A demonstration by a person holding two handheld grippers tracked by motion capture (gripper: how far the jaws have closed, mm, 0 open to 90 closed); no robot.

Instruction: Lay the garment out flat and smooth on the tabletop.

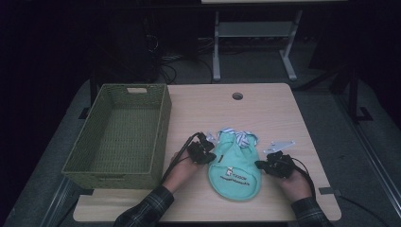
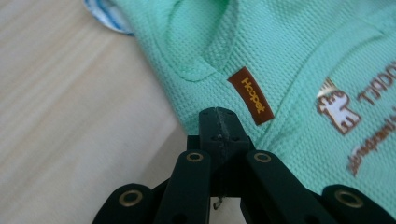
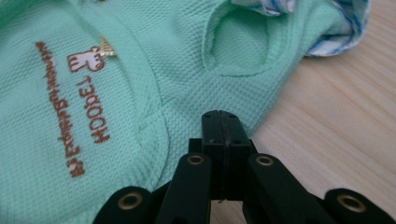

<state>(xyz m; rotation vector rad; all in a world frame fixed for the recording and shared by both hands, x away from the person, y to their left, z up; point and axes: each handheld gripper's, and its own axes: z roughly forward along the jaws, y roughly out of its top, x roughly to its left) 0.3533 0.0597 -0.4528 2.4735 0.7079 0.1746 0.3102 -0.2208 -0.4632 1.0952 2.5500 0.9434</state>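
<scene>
**Both grippers closed at the edges of a green garment**

Plaid sleeves came in from the near edge of the table (image 1: 283, 101), each hand carrying a black gripper. On the person's left, the left gripper (image 1: 208, 152) had its jaws pressed together at the left edge of the small mint-green garment (image 1: 235, 165); from the left gripper view the tips (image 2: 218, 116) sat just over the fabric hem beside a brown label (image 2: 251, 95), and whether cloth was pinched could not be told. On the other side, the right gripper (image 1: 263, 164) was likewise closed, its tips (image 3: 220, 119) at the garment's right edge. Between them the garment lay flat on the wood, its striped collar (image 1: 239, 136) pointing away. Farther off to the left stood a green woven basket (image 1: 161, 124), and beyond, a round hole (image 1: 237, 96) in the tabletop.
</scene>
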